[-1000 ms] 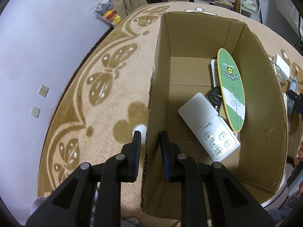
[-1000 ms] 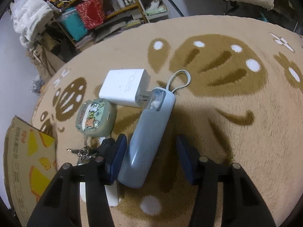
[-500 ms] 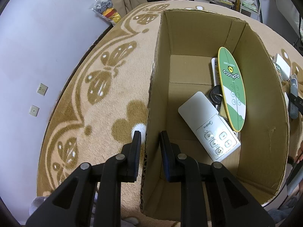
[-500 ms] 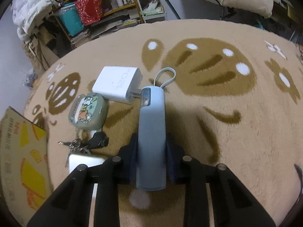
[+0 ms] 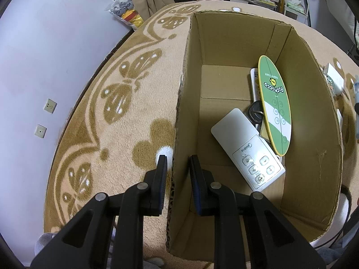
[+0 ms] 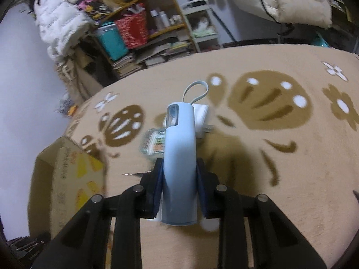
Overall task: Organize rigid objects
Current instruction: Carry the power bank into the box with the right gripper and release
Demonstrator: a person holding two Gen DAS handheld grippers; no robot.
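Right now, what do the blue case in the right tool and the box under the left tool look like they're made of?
Blue case: looks like smooth matte plastic or silicone, evenly coloured, with a clear window near its top and a soft loop strap.
Box: brown corrugated cardboard, dull finish; the fluted edge shows on the wall that the left tool straddles. The right tool clamps the case.

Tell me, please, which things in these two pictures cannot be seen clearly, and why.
- Left wrist view: the dark keys in the cardboard box lie partly under the green oval card and the white remote.
- Right wrist view: the small patterned case is motion-blurred and half hidden behind the blue case in the right gripper.
- The white charger is mostly covered too.
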